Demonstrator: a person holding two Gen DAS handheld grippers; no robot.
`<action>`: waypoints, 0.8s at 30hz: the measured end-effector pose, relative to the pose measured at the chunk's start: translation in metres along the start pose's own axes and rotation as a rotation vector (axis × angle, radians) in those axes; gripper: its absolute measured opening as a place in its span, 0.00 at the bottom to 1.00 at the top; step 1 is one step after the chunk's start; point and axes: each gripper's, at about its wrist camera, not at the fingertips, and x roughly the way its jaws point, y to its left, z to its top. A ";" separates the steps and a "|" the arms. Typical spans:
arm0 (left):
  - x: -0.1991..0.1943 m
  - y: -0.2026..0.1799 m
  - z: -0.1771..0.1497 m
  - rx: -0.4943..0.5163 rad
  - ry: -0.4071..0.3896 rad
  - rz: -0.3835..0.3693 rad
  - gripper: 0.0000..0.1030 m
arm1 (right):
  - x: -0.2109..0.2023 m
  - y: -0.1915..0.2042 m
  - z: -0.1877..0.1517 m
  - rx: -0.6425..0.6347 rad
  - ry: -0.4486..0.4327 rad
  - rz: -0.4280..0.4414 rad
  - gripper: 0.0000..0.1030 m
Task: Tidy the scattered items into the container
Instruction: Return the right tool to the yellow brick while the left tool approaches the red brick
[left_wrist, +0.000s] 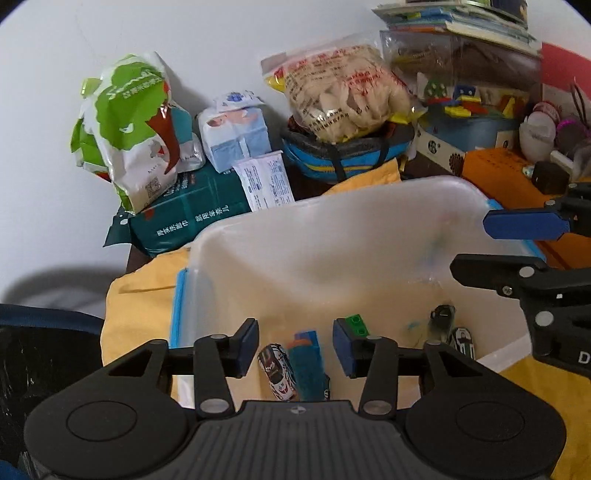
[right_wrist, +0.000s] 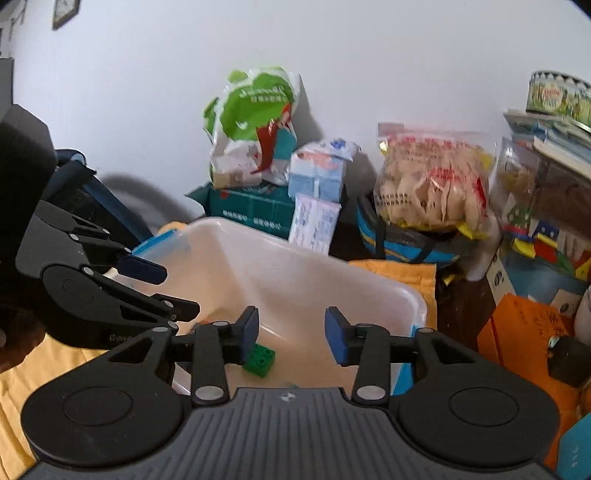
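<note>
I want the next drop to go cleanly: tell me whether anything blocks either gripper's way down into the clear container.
Nothing visible does. The clear container has no lid on, and both the left gripper and right gripper hang over its open top with empty jaws. Only toys lie on its floor: a green brick and a white toy car.

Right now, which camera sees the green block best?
The right wrist view: the green block lies in the bin with its studs and sides in plain sight. In the left wrist view it peeks out behind a finger, half hidden.
</note>
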 end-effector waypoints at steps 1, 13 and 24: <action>-0.007 0.003 0.000 -0.012 -0.014 -0.006 0.48 | -0.006 0.000 0.000 0.002 -0.016 0.009 0.43; -0.081 0.004 -0.079 -0.054 -0.034 -0.060 0.67 | -0.070 0.005 -0.054 -0.062 0.041 0.125 0.49; -0.059 -0.018 -0.136 -0.128 0.137 -0.082 0.66 | -0.040 0.043 -0.128 -0.124 0.255 0.213 0.21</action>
